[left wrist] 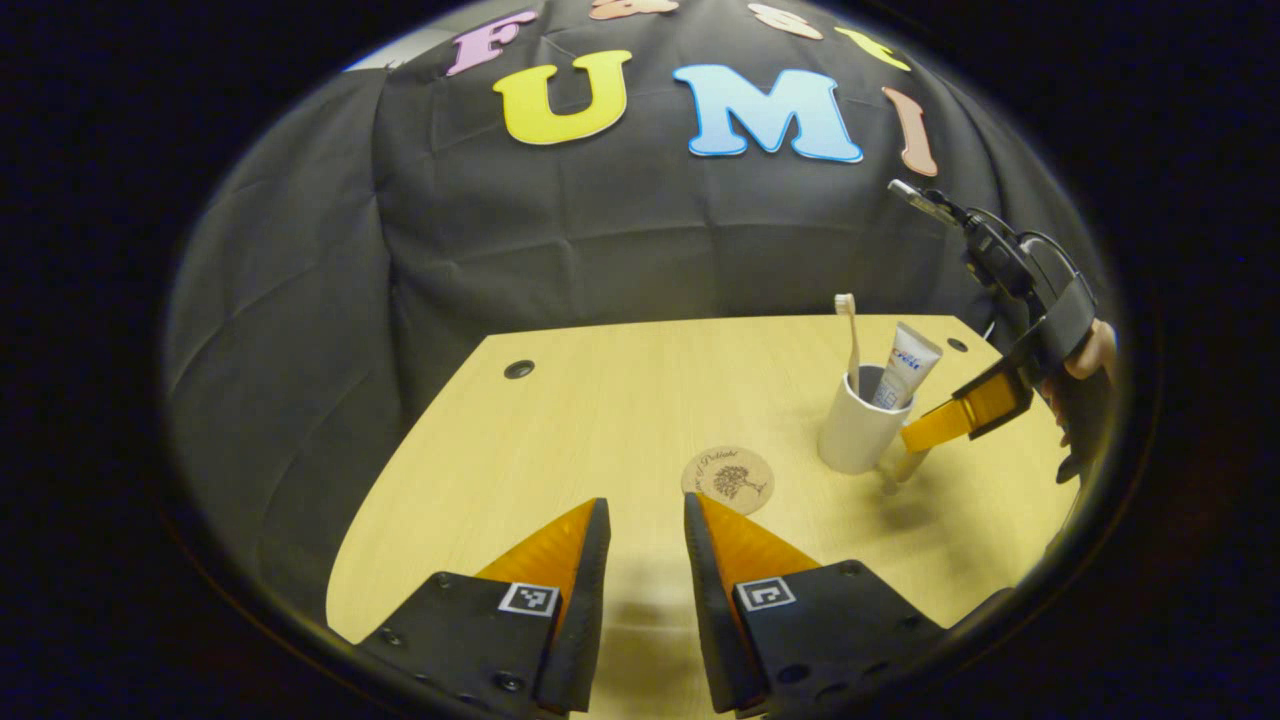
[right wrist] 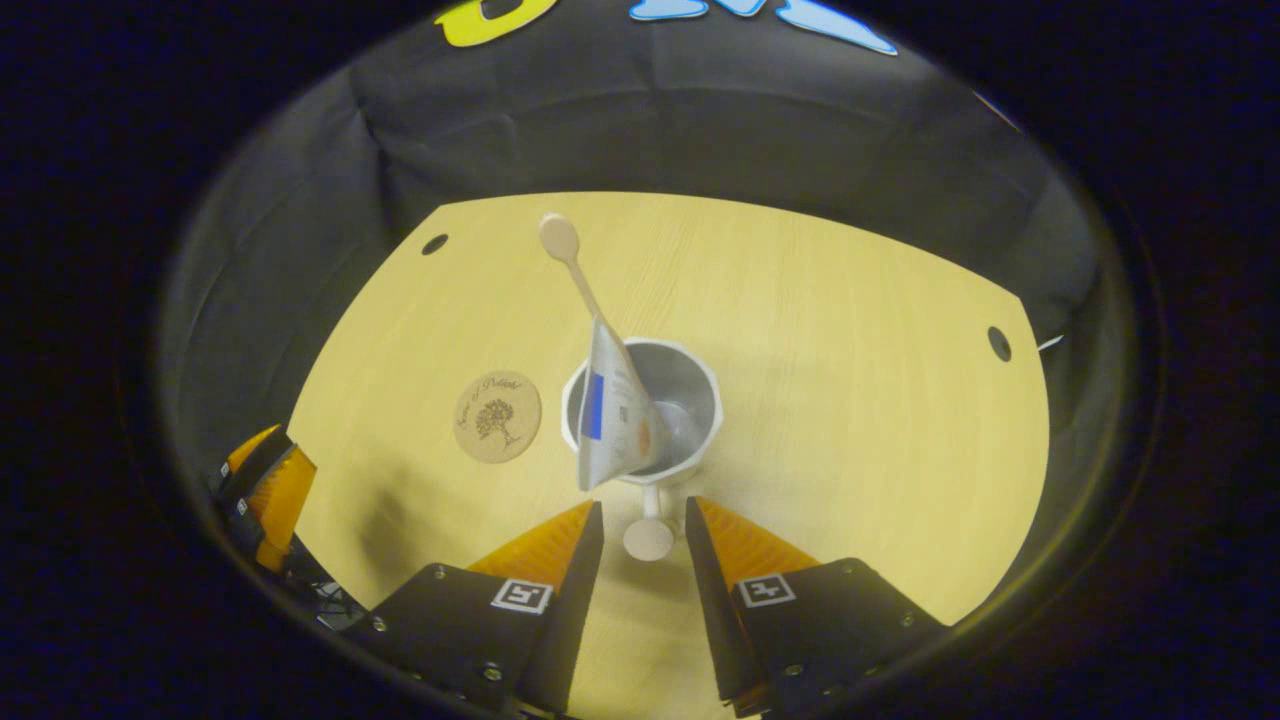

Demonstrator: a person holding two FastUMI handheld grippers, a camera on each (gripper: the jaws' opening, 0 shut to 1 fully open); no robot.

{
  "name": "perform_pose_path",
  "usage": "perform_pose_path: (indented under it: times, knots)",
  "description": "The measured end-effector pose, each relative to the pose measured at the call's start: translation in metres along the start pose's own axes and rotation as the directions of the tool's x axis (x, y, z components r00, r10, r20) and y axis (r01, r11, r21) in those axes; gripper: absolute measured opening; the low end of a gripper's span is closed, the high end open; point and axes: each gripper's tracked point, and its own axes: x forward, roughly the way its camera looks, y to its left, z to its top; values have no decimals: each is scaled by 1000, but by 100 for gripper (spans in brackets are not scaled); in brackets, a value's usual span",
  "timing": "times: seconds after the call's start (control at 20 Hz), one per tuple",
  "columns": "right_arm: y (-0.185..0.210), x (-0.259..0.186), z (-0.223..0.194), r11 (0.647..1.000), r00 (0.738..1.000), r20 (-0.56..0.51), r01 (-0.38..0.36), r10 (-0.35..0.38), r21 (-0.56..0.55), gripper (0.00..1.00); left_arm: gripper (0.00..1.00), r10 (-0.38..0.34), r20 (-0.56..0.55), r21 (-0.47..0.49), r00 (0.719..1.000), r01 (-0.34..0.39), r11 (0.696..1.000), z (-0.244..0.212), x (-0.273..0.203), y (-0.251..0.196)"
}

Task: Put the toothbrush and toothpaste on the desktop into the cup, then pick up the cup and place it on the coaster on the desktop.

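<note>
Cup (right wrist: 642, 410), holding brush (right wrist: 575, 265) and paste (right wrist: 608, 410), is approached by the gaping, empty right tongs (right wrist: 645, 525) astride its handle; coaster (right wrist: 497, 416) lies at 9 o'clock; left tongs (left wrist: 646, 530) wait parted.

My left gripper (left wrist: 646, 520) hangs open over the desktop (left wrist: 600, 420); toothbrush (left wrist: 850, 335) and toothpaste (left wrist: 910, 365) stand in the cup (left wrist: 855, 435).

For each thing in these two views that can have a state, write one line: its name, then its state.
toothbrush: upright in the cup, head up.
toothpaste: in the cup, leaning on the rim.
cup: upright on the table, off the coaster, handle between the right gripper's open fingers.
coaster: flat on the table, bare.
left gripper: open, holding nothing.
right gripper: open at the cup's handle, not gripping.
</note>
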Motion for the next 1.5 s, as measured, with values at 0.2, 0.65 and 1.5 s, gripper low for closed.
perform_pose_path:
  times: [0.2,0.65,1.5]
  knots:
    - [0,14,0,1000,1000,-20,5,-5,3,50,45,5,0,6,1000,-5,1000,3,3,4]
    - [-9,24,-2,999,999,-25,22,-21,41,18,45,-2,-11,14,1000,2,1000,2,13,7]
    - [67,22,24,994,994,29,-107,107,3,9,45,21,-14,-2,1000,-21,1000,-6,17,31]
